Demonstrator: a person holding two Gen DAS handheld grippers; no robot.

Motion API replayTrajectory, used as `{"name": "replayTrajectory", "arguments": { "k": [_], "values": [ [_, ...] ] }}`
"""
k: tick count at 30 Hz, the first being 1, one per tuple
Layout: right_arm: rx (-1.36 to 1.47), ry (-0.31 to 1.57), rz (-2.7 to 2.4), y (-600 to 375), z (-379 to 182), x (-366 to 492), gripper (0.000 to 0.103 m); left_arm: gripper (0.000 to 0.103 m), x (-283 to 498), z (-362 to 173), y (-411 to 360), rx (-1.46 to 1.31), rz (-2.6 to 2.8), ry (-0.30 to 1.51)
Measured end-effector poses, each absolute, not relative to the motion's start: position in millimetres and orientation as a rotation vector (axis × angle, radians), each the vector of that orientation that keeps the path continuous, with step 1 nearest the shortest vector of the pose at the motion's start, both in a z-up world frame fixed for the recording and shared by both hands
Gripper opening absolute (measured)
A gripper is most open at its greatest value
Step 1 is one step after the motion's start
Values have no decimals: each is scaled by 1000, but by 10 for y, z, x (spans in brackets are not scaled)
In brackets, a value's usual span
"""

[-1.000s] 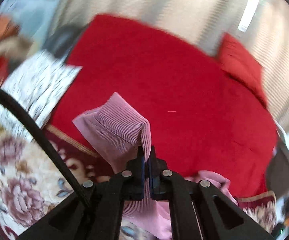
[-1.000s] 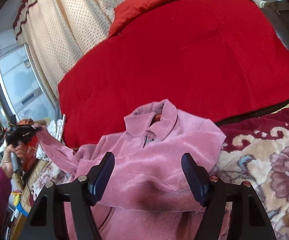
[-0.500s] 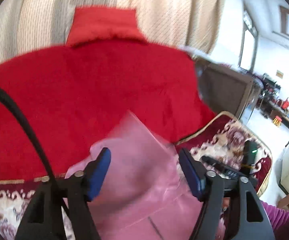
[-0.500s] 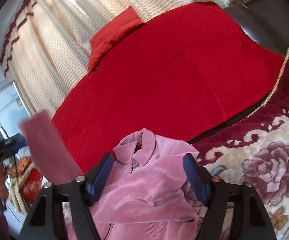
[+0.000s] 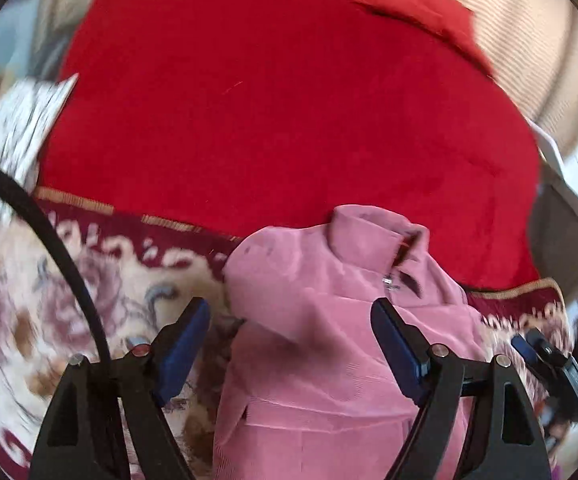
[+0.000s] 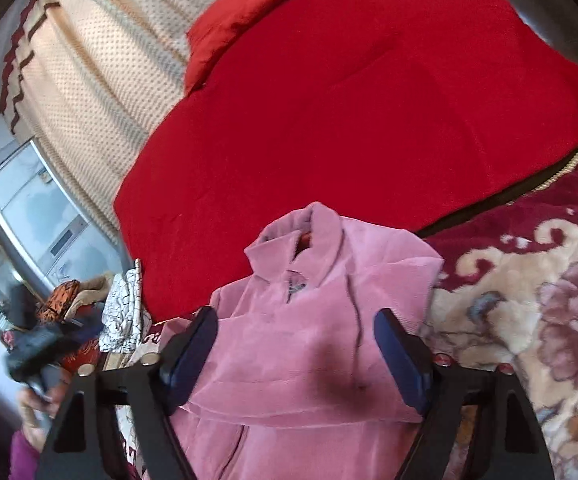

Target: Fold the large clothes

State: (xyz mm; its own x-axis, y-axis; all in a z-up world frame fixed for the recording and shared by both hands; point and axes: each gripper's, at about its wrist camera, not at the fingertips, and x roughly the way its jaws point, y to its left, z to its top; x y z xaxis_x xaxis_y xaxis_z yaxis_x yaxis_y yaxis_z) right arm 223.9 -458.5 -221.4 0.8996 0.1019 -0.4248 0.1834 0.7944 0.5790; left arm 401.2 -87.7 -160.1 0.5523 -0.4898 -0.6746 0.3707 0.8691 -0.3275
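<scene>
Two open tongs (image 5: 291, 332) (image 6: 295, 338) above pink jacket (image 6: 309, 336) on floral blanket (image 6: 549, 300).

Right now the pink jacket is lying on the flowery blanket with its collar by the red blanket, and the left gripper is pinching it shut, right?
Not quite. The left gripper is open, its jaws spread wide with nothing pinched, as the left wrist view shows. The rest holds: the pink jacket lies on the flowery blanket with its collar by the red blanket.
</scene>
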Motion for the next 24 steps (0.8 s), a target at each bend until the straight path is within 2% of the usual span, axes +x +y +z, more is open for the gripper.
{"name": "replayTrajectory", "arguments": {
  "k": [2, 4, 5, 7, 11, 14, 17, 20, 22, 24],
  "values": [
    [668, 466, -9, -4558, -2223, 2316, 66, 70, 4050, -1721, -912, -192, -509, 846],
    [645, 480, -5, -4497, -2237, 2403, 51, 60, 4094, -1795, -1028, -190, -498, 852],
    [632, 491, -9, -4463, -2261, 2450, 48, 55, 4112, -1853, -1100, -178, -491, 857],
    [619, 529, -12, -4411, -2341, 2569, 41, 52, 4138, -1957, -1205, -131, -476, 870],
    [598, 664, -55, -4362, -2623, 2807, 41, 46, 4201, -2382, -1444, 33, -407, 944],
    [606, 773, -93, -4404, -2845, 2903, 38, 46, 4222, -2739, -1464, 123, -367, 1057],
    [621, 767, -83, -4433, -2811, 2851, 39, 45, 4127, -2690, -1412, 125, -370, 1023],
    [633, 670, -38, -4451, -2646, 2740, 43, 44, 3984, -2463, -1364, 129, -372, 924],
    [639, 628, -21, -4426, -2574, 2707, 59, 44, 3910, -2340, -1363, 131, -379, 856],
    [612, 637, -37, -4392, -2607, 2732, 59, 44, 3852, -2300, -1432, 174, -388, 805]
  ]
}}
